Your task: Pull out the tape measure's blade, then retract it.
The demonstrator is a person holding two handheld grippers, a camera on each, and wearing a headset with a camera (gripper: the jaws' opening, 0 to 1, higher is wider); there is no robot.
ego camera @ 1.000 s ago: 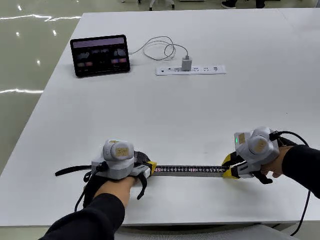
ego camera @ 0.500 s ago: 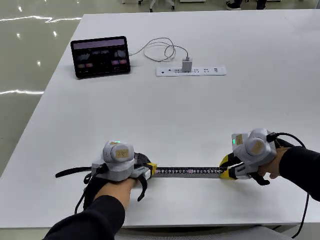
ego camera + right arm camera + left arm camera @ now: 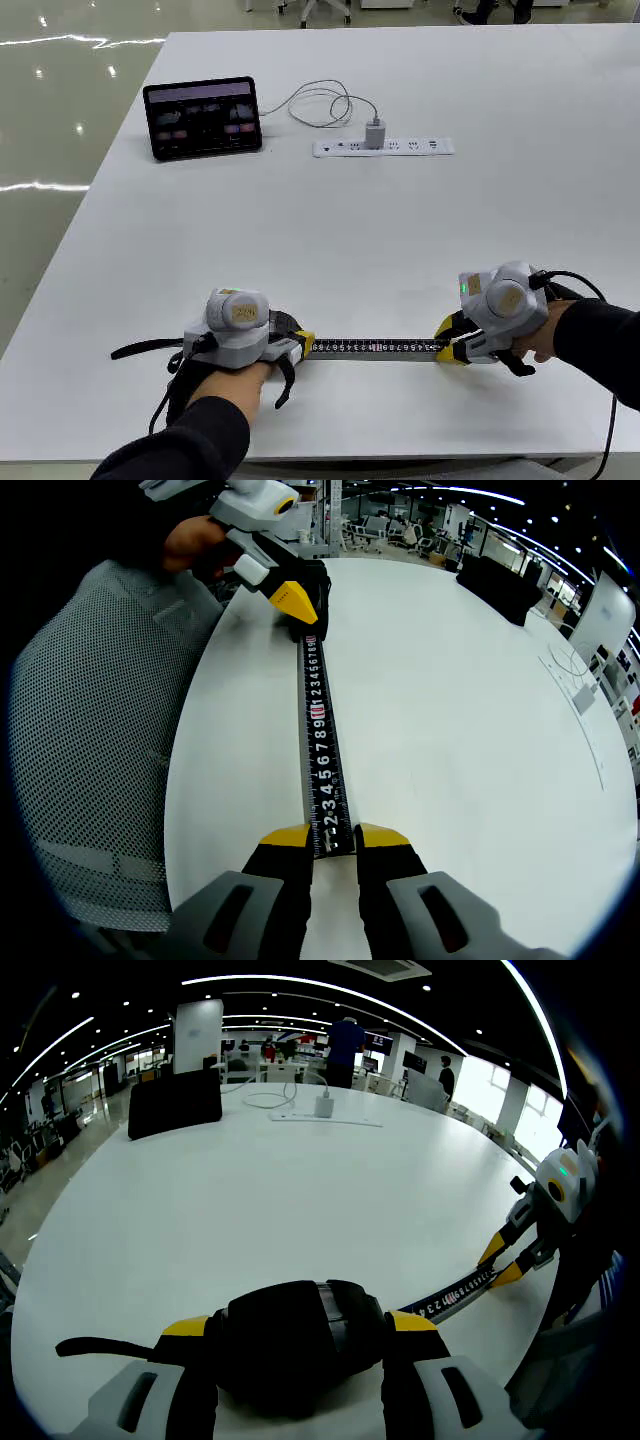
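We see a wide white desk (image 3: 400, 230) above a glossy floor (image 3: 50, 150), with a tablet (image 3: 203, 117) and a power strip (image 3: 385, 147) far back. Near the front edge, the left gripper (image 3: 300, 1325) fingers grasp the tape measure (image 3: 300, 1360) case. The right gripper (image 3: 325, 835) fingers pinch the end of the blade (image 3: 318, 730).

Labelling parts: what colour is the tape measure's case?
The case is black, best seen in the left gripper view.

A white table (image 3: 400, 230) carries a dark tablet (image 3: 203, 117) propped up near its far left corner, screen lit. To the tablet's right, towards the far edge, lies a white power strip (image 3: 383, 147) with a grey charger (image 3: 375, 131) plugged in; a white cable (image 3: 315, 100) loops between charger and tablet
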